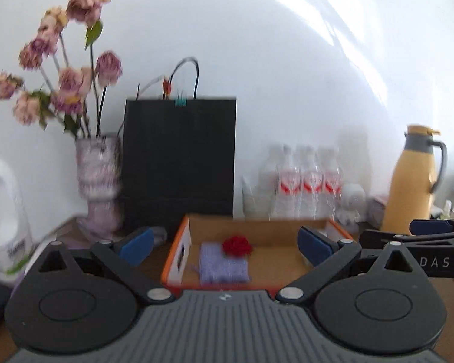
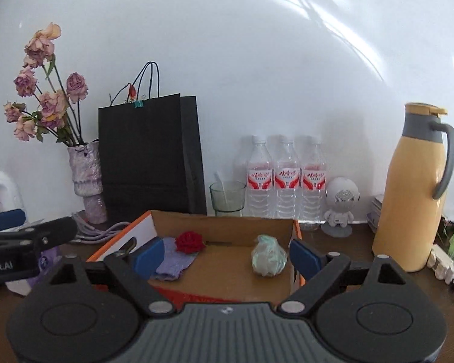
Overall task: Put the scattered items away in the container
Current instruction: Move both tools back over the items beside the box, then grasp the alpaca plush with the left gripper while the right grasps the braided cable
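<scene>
Both grippers, left gripper [image 1: 224, 246] and right gripper [image 2: 222, 255], released, empty, facing cardboard box [image 2: 227, 222]; purple cloth [image 2: 174, 261], red flower [image 2: 189, 241] at 9 o'clock, wrapped bundle [image 2: 268, 255] at 3: tidying apparently done.

Motion blur is smearing the water bottles [image 1: 305, 181] right of the black bag [image 1: 178, 157] in the left wrist view. The white jug [image 1: 3, 217] is running off the left edge.
</scene>
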`<state>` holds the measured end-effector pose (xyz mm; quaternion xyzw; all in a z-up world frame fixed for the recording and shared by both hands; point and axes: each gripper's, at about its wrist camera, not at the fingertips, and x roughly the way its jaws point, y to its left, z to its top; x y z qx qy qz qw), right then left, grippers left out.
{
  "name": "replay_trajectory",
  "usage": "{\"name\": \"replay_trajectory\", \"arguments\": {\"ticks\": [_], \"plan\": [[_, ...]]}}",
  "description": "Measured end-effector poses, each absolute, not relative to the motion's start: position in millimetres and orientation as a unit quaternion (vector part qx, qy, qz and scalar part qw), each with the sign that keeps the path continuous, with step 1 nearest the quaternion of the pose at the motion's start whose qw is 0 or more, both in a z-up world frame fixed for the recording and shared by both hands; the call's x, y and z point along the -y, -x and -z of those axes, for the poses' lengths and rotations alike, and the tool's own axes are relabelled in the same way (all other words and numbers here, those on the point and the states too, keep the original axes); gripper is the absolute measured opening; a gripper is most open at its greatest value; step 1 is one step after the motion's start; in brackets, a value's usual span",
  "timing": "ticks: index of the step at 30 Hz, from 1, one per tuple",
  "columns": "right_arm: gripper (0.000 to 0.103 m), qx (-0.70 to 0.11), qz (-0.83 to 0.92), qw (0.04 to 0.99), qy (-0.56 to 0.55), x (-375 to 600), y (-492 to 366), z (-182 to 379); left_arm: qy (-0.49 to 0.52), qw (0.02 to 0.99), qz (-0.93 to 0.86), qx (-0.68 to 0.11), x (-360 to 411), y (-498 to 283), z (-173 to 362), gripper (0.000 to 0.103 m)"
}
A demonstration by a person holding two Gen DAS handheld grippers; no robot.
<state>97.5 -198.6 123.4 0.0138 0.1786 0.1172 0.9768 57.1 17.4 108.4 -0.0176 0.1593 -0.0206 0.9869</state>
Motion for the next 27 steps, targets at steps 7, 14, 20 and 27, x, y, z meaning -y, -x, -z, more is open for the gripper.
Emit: {"name": "replay_trajectory", "arguments": {"ticks": [7,14,20,27], "plan": [[0.094,-0.211,-0.143,0.967,0.009,221.4,24.7,-67.2,0.067,0.978,0.039,-0.194,-9.2,68.3,-51.7,0.103],[0.094,-0.232,-0.184,0.951,0.084,226.7,93.0,-31.1,0.036,0.967,0.076,-0.239,9.2,103.1,-19.9,0.103],[0.078,-0.258,-0.196,0.945,0.05,227.6,65.1,-34.2,-0.005,0.974,0.1,-0.203,-14.2,50.3,-38.6,0.103],[0.058,-0.276,-0.243,0.929,0.044,189.2,-4.3,-45.4,-0.134,0.942,0.214,-0.221,-38.8,-54.8,-40.0,0.102]]}}
